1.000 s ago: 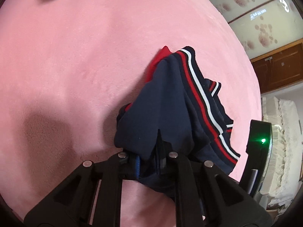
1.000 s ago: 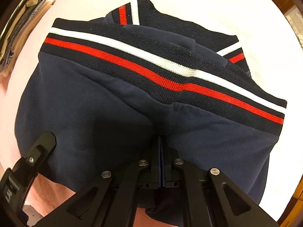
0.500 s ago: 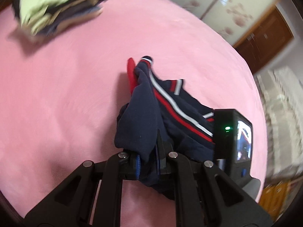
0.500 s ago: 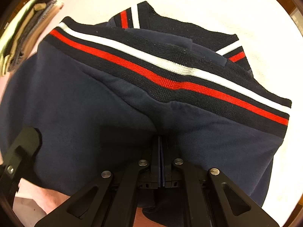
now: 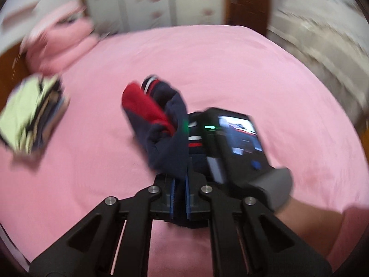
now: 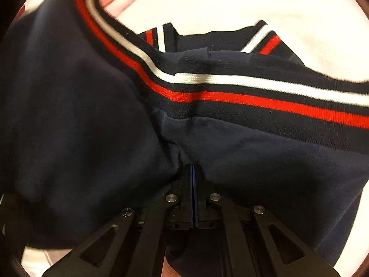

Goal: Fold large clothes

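Note:
A navy garment (image 5: 166, 138) with red and white striped ribbing and a red lining is bunched up and held above the pink bed (image 5: 207, 60). My left gripper (image 5: 180, 184) is shut on a navy fold of it. My right gripper (image 6: 193, 175) is shut on the navy cloth just below the striped band (image 6: 230, 92); the garment (image 6: 92, 138) fills that view. The right gripper's body with its lit screen (image 5: 235, 138) sits close to the right of the left gripper, touching the cloth. The left wrist view is motion-blurred.
A stack of folded clothes (image 5: 30, 115) with a pale green top lies at the left of the bed. A pink pillow or bundle (image 5: 60, 43) lies at the far left. Wardrobe doors (image 5: 161, 0) stand beyond the bed. The person's bare wrist (image 5: 311, 219) shows at lower right.
The left gripper has swung up and turned, so the room wall and folded stack came into view. The garment has bunched tighter and the two grippers have come closer together.

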Tool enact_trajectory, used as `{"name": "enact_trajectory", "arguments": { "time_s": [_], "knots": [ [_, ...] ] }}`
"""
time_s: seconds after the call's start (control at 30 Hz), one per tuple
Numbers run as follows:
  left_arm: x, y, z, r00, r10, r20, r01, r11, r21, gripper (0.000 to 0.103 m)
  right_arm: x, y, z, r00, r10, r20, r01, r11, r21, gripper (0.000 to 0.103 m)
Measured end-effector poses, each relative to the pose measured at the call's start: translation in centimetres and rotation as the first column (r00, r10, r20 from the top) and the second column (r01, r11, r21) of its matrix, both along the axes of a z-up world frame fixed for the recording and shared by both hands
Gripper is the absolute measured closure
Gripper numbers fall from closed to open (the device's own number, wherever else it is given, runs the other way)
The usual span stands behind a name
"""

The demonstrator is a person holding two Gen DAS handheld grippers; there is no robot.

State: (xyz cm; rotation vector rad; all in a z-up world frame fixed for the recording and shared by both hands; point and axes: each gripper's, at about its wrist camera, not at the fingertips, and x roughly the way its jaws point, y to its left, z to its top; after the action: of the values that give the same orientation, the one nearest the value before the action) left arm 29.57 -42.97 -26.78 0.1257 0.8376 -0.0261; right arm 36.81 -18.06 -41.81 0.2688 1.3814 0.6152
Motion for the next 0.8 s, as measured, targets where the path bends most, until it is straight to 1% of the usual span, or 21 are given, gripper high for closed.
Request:
{"name": "enact_trajectory", "arguments": {
  "time_s": [0.07, 0.17, 0.23, 0.33, 0.43, 0.5, 0.53, 0.6, 0.67, 0.7, 0.73, 0.8],
  "knots": [
    [-0.7, -2.0, -0.1, 0.998, -0.065, -0.009, 0.065, 0.996, 0.065, 0.1, 0.1, -1.0, -0.2, 1.0, -0.007, -0.012, 0.008, 0.998, 0.057, 0.102],
    [-1.2, -3.6, -0.4, 0.993, -0.116, -0.018, 0.117, 0.986, 0.12, 0.1, -0.1, -2.1, -0.3, 1.0, 0.008, 0.012, -0.009, 0.992, 0.123, 0.103],
    [-1.4, -4.5, -0.4, 0.99, -0.142, -0.018, 0.143, 0.977, 0.155, 0.1, -0.1, -3.1, -0.5, 1.0, 0.001, 0.006, -0.002, 0.984, 0.18, 0.103],
    [-2.2, -5.5, -0.2, 0.981, -0.194, -0.023, 0.194, 0.964, 0.183, 0.1, 0.1, -4.6, -0.6, 1.0, -0.004, -0.007, 0.006, 0.967, 0.255, 0.103],
    [-3.2, -6.7, 0.4, 0.964, -0.263, -0.029, 0.263, 0.941, 0.212, 0.1, 0.4, -6.1, -0.8, 1.0, -0.003, -0.029, 0.013, 0.942, 0.335, 0.103],
    [-4.0, -7.5, 0.6, 0.951, -0.308, -0.031, 0.307, 0.926, 0.222, 0.1, 0.9, -7.0, -1.0, 0.997, -0.011, -0.072, 0.038, 0.922, 0.385, 0.103],
    [-4.4, -7.9, 0.8, 0.945, -0.325, -0.03, 0.323, 0.919, 0.228, 0.1, 1.3, -7.6, -1.1, 0.994, -0.015, -0.109, 0.057, 0.914, 0.402, 0.103],
    [-4.9, -8.4, 0.9, 0.938, -0.345, -0.03, 0.341, 0.908, 0.243, 0.1, 2.3, -8.8, -1.2, 0.978, -0.031, -0.205, 0.115, 0.904, 0.412, 0.103],
    [-5.6, -9.2, 0.7, 0.929, -0.37, -0.033, 0.366, 0.897, 0.249, 0.1, 3.4, -9.8, -0.9, 0.963, -0.068, -0.261, 0.176, 0.892, 0.417, 0.103],
    [-5.7, -9.5, 0.6, 0.925, -0.377, -0.035, 0.373, 0.893, 0.253, 0.1, 4.1, -10.9, -0.7, 0.955, -0.103, -0.279, 0.219, 0.879, 0.424, 0.102],
    [-5.8, -9.8, 0.3, 0.921, -0.388, -0.036, 0.384, 0.886, 0.259, 0.1, 5.1, -12.2, -0.4, 0.948, -0.145, -0.282, 0.258, 0.87, 0.421, 0.102],
    [-6.2, -10.9, -0.2, 0.907, -0.421, -0.03, 0.412, 0.866, 0.282, 0.1, 6.9, -14.7, 0.8, 0.943, -0.227, -0.245, 0.307, 0.878, 0.367, 0.102]
  ]
}}
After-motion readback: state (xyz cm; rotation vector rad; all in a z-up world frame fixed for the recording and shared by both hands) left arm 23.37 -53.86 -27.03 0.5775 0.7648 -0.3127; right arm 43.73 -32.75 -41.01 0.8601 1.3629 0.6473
